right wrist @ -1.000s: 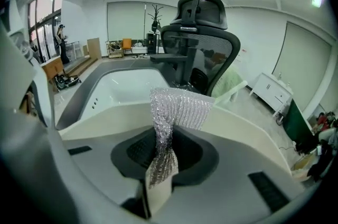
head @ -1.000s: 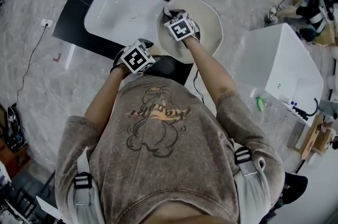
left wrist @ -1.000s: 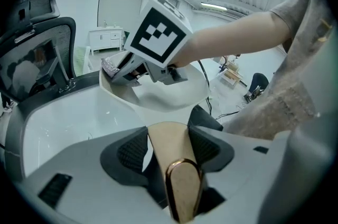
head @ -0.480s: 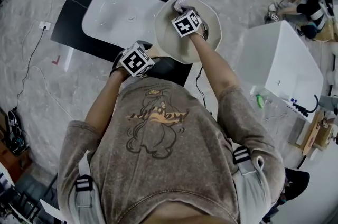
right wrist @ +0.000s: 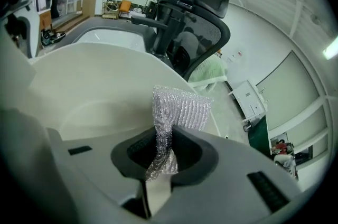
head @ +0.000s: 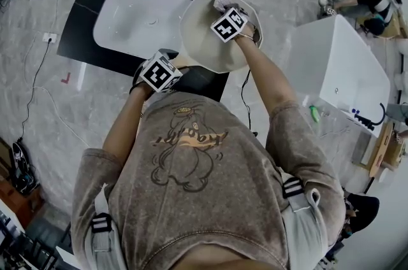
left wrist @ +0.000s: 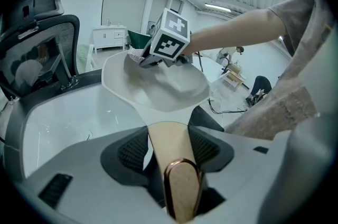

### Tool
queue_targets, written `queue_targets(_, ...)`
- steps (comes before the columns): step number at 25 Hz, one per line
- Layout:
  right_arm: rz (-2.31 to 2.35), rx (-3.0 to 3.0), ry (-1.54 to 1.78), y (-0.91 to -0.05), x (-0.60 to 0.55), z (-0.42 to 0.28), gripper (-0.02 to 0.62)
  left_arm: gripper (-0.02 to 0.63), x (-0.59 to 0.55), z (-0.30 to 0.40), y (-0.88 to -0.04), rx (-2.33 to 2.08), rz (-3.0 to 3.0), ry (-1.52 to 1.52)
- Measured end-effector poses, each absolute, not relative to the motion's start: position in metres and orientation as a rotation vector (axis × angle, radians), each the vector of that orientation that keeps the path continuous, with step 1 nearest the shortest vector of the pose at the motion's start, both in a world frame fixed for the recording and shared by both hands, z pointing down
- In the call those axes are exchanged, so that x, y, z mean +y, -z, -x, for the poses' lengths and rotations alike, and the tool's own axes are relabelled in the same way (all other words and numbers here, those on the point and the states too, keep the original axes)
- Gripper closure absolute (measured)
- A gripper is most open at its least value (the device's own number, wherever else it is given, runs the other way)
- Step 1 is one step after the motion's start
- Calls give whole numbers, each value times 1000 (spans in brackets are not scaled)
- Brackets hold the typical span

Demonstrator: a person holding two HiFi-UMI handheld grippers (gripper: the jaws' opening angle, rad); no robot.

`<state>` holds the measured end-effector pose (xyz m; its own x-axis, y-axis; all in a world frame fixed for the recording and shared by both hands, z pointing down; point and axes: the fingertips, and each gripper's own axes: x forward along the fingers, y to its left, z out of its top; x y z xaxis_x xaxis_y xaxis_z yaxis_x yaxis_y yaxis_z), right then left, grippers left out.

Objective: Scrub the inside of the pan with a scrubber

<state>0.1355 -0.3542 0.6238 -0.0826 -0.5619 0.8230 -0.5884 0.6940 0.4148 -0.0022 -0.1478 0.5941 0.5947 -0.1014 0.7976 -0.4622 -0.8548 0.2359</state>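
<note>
In the head view the cream pan sits in the upper middle of the frame, partly over the right end of a white sink set in a black table. The left claw is just below and left of the pan. In the left gripper view the left claw is clamped on the pan's tan handle, one pad pressing each side of it, with the bowl of the pan tilted up beyond it.

The right claw reaches into the upper right part of the pan. In the right gripper view this claw pinches a silvery mesh scrubber, whose free end stands above the pads by the pan's inner wall, close under the rim. Whether it touches the wall cannot be told. A black office chair stands behind the pan at the top of that frame.
</note>
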Motion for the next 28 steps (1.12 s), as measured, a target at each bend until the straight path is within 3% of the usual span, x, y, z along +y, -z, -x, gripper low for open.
queue_targets(18,-636,-1584,54,-630,-297,-184,515,354,-146,1,-593,-487,-2364,-1161)
queue_targets(28,-407,-1540,-86,-629,-246,-204,514,360,-150,6,-593,-500,-2346,-1165)
